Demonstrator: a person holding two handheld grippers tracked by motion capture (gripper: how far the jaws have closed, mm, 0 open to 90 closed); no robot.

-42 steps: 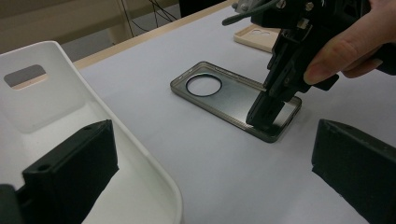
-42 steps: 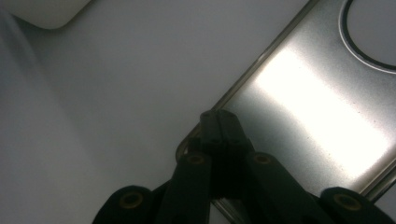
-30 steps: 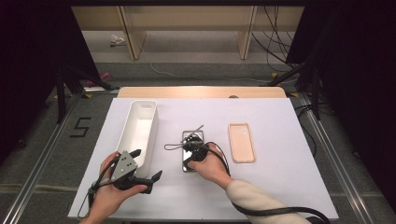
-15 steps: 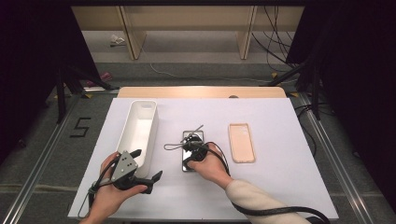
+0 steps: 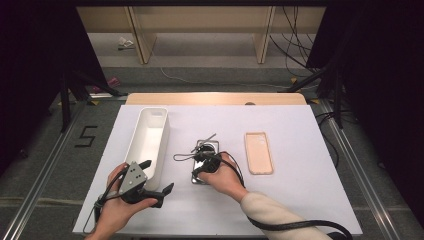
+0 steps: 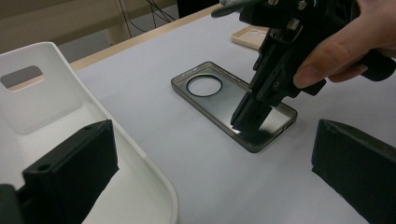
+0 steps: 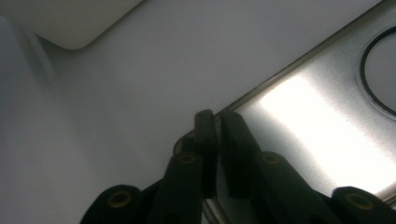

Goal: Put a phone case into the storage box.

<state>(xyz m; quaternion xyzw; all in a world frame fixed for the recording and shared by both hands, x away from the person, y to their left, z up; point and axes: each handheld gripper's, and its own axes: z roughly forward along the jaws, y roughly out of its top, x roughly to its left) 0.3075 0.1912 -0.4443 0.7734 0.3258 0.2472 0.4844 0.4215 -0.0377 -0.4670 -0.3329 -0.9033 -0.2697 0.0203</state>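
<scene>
Smoky clear phone case point(image 5: 204, 161) lies flat, open side up, at the middle of the white worktop point(image 5: 300, 200) in the high view, between a long white tray point(image 5: 148, 145) and a peach phone case point(image 5: 259, 152) set well apart to its right. The right gripper point(image 5: 199, 172) stands nose-down on the case's near end; the left gripper point(image 5: 157, 182) rests beside the tray's near end, jaws spread wide and holding nothing.

From the left gripper view, the case point(image 6: 219, 100) shows a round camera cut-out and a thin raised rim, with the right gripper point(image 6: 247, 122) planted at the rim of its end nearest the person.

In the right gripper view, the jaws have just been opening a little; they stand a narrow slit apart, astride the side wall of the case point(image 7: 322, 116), and whether the pads press it cannot be told.

By its look the case is light, thin, bendy and glossy, so likely slippery; the side wall looks the surest hold.
</scene>
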